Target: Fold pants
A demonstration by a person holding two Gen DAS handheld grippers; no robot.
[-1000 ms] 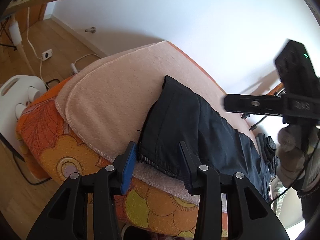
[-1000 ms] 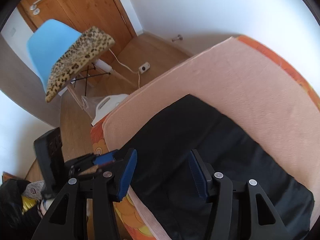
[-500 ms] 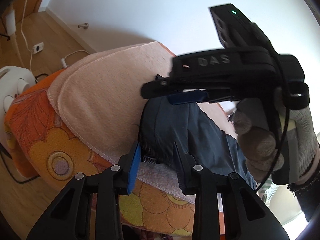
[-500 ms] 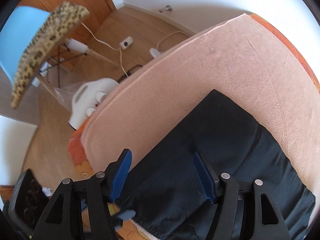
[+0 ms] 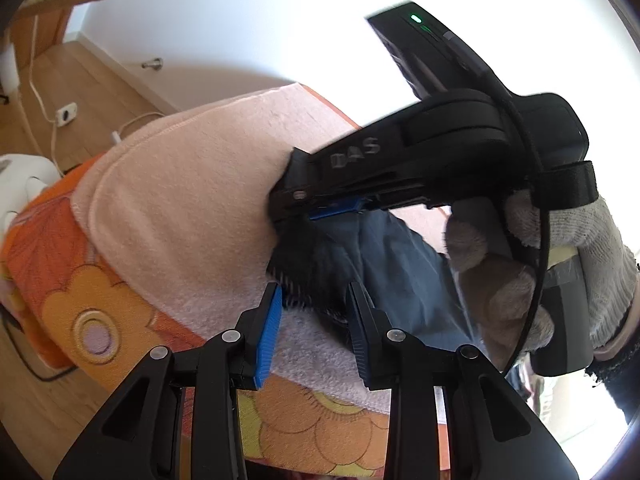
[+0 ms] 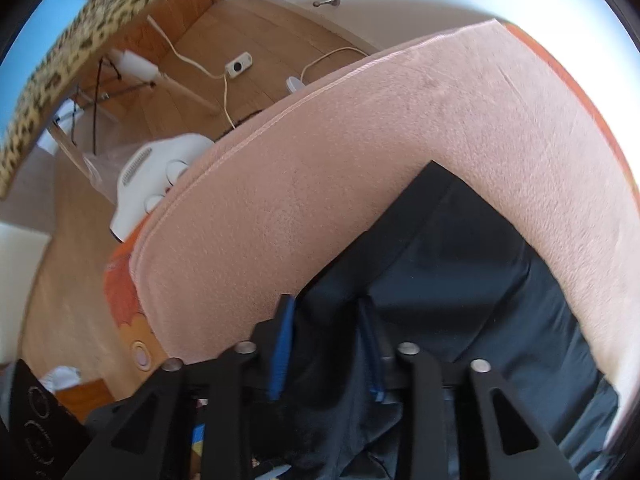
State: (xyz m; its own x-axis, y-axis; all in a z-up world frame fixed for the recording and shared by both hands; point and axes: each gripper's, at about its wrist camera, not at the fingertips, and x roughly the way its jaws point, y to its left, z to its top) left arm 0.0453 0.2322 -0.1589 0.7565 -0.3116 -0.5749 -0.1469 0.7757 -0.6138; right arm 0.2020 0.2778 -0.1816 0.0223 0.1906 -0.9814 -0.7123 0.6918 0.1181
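The dark navy pants lie on the peach towel that covers the orange flowered surface. The left gripper stands released, its blue-padded fingers apart at the pants' near hem edge. The right gripper, held in a gloved hand, is clenched on a fold of the pants at the far corner of that hem.

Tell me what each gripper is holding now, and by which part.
The right gripper has closed on the dark pants at their near edge. The left gripper is open around the hem, holding nothing.
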